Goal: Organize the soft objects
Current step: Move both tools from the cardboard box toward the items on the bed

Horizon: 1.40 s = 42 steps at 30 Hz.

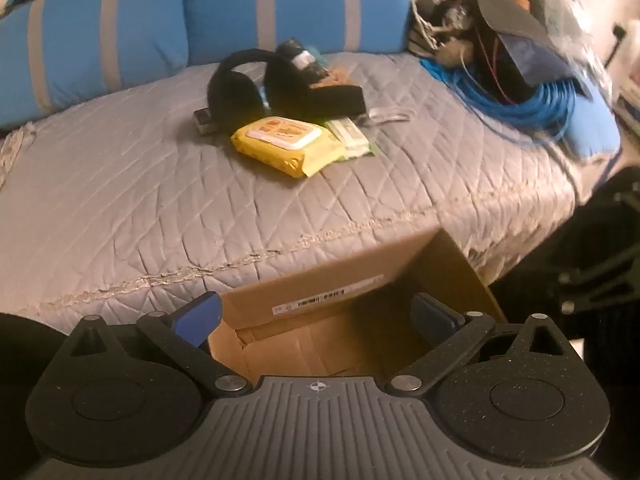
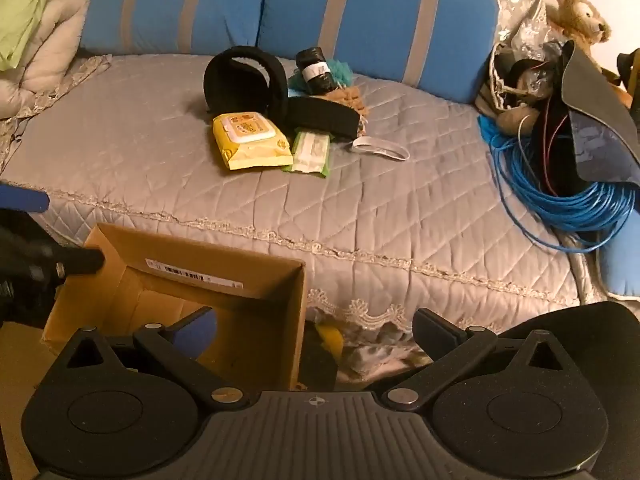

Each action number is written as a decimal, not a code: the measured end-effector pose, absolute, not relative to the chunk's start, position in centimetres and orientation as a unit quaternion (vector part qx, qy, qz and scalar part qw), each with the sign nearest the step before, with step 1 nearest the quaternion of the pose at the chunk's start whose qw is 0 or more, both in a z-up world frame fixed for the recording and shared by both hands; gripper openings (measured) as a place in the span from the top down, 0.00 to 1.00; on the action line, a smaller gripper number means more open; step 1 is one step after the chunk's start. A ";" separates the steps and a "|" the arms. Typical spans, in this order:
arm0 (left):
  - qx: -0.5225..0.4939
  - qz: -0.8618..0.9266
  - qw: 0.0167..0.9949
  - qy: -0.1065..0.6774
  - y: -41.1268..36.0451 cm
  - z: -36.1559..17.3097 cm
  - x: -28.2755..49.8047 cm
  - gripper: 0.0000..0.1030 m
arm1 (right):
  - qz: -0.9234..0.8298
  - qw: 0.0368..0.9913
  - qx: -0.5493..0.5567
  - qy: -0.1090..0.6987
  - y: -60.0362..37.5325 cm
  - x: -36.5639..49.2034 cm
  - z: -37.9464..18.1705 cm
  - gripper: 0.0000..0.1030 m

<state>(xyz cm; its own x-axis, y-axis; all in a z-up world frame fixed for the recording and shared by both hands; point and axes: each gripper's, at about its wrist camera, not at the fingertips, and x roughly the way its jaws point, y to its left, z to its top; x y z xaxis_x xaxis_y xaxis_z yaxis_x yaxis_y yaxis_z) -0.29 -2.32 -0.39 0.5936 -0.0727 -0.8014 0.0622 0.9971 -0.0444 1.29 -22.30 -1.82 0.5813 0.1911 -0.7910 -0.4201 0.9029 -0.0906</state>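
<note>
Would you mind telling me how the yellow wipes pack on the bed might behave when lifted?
The yellow wipes pack looks soft and creased, so it would probably sag and dent under a grip. Its glossy film may be slippery. The stiff lid on top likely offers firmer hold.

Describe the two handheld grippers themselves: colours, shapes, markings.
Both look alike. The left gripper has a ribbed grey body with a small white crosshair mark, flanked by two round black speckled housings. Black linkage bars with silver pivot pins run to its fingers, which carry blue pads. The right gripper has the same ribbed grey body, crosshair, black housings and silver pins. No cables, sleeves or hands are visible.
</note>
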 end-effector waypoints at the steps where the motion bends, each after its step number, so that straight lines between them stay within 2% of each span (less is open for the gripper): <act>1: 0.003 -0.040 0.893 0.449 -2.7 -0.6 -0.4 0.00 | 0.172 0.879 -0.138 0.423 -22.1 1.3 -1.8 0.00; 6: 0.044 -0.043 0.900 0.432 -3.7 -0.9 -1.2 0.00 | 0.169 0.879 -0.144 0.421 -21.6 1.1 -1.9 0.00; 18: 0.016 -0.018 0.924 0.381 -2.3 0.2 -2.4 0.00 | 0.185 0.884 -0.187 0.387 -20.7 -1.3 -1.0 0.00; 28: -0.055 -0.024 0.932 0.359 -0.6 1.1 -2.8 0.00 | 0.172 0.895 -0.138 0.388 -22.6 -0.3 0.3 0.00; 42: -0.076 -0.022 0.932 0.354 -0.4 1.3 -2.6 0.00 | 0.147 0.899 -0.073 0.406 -24.9 3.7 0.1 0.00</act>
<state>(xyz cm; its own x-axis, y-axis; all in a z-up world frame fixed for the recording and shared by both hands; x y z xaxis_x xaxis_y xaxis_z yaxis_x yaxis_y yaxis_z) -2.55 -0.44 1.31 0.7483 -0.0959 -0.6564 -0.0123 0.9873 -0.1583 3.67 -24.85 0.12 0.6273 0.2059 -0.7510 -0.3243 0.9459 -0.0116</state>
